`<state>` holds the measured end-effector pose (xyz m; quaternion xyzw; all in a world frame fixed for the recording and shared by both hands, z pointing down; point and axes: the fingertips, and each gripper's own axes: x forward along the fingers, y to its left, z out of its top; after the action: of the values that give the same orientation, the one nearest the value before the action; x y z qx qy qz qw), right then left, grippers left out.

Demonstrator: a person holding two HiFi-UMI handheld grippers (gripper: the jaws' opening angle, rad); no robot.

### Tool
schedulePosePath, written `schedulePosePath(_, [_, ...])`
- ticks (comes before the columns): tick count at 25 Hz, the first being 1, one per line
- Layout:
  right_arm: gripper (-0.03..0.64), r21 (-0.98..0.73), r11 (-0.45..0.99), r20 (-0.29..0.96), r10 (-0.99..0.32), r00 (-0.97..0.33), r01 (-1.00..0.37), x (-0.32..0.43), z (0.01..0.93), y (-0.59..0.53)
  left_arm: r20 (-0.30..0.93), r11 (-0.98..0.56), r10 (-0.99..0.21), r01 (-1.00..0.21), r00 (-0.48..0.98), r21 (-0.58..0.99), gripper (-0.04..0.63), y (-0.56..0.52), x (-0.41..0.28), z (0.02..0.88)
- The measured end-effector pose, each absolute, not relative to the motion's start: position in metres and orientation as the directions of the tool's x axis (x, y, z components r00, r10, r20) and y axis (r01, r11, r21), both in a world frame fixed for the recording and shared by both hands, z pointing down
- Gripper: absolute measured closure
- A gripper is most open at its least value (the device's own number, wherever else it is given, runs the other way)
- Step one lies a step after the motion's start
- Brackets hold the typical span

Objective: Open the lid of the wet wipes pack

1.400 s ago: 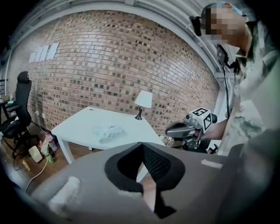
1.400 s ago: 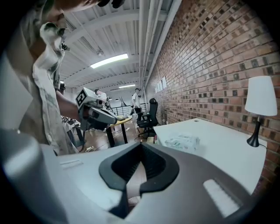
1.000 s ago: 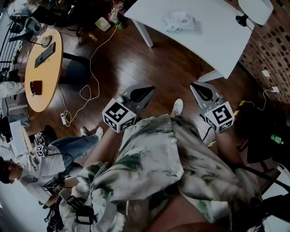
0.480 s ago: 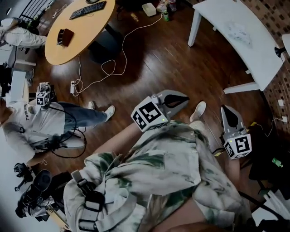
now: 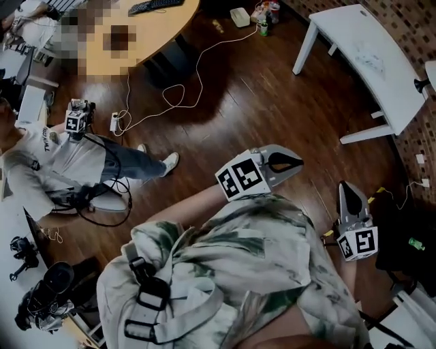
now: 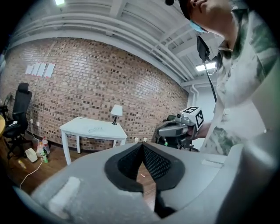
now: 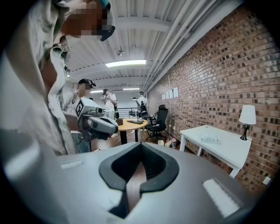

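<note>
The wet wipes pack (image 5: 371, 58) lies on a white table (image 5: 340, 31) at the upper right of the head view, far from both grippers. It shows small in the left gripper view as the pack (image 6: 94, 129) on the table (image 6: 76, 127), and in the right gripper view as the pack (image 7: 209, 138) on the table (image 7: 232, 149). My left gripper (image 5: 300, 162) and right gripper (image 5: 344, 185) hang in front of my body over the wood floor. Both the left gripper (image 6: 142, 146) and the right gripper (image 7: 141, 146) are shut with nothing between the jaws.
A lamp (image 6: 116, 111) stands at the white table's far end by the brick wall. A round wooden table (image 5: 160, 24), floor cables (image 5: 170, 95) and a seated person (image 5: 68, 160) are at the left. Bottles (image 5: 262, 17) sit on the floor near a table leg.
The head view has swung, so the white table slid from the top middle to the upper right. Both grippers sit lower and further right in the picture, still shut.
</note>
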<state>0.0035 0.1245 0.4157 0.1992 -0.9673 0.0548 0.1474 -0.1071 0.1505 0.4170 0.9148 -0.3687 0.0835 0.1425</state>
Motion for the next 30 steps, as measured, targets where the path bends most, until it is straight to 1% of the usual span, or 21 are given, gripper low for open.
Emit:
schedulePosePath(4, [0.614,-0.037,0.914,0.308,-0.374,-0.875,-0.404,0.018,0.412,0.165,0.247,-0.715,-0.629,-0.673,0.737,0.187,0.594,0.179,-0.086,0.408])
schedulePosePath(9, [0.614,-0.052,0.902,0.298,-0.396,-0.868,-0.429,0.065,0.406,0.203,0.238,-0.719,-0.625,-0.667,0.744,0.198,0.594,0.210,-0.043,0.395])
schedulePosePath(16, [0.614,-0.072,0.930,0.293,-0.326,-0.899,-0.361,0.108,0.413,0.253,0.270,-0.661,-0.665,-0.717,0.696,0.222,0.594,0.271,0.004,0.390])
schedulePosePath(21, [0.614,-0.068,0.941,0.291,-0.299,-0.909,-0.331,0.109,0.407,0.277,0.272,-0.652,-0.671,-0.723,0.690,0.228,0.594,0.310,0.017,0.382])
schedulePosePath(27, [0.614,-0.047,0.910,0.252,-0.389,-0.886,-0.413,0.102,0.392,0.306,0.248,-0.714,-0.633,-0.677,0.733,0.176,0.594,0.336,0.010,0.368])
schedulePosePath(30, [0.614,-0.058,0.892,0.263,-0.419,-0.869,-0.448,0.087,0.384,0.327,0.230,-0.758,-0.587,-0.627,0.776,0.178,0.594,0.353,0.002,0.354])
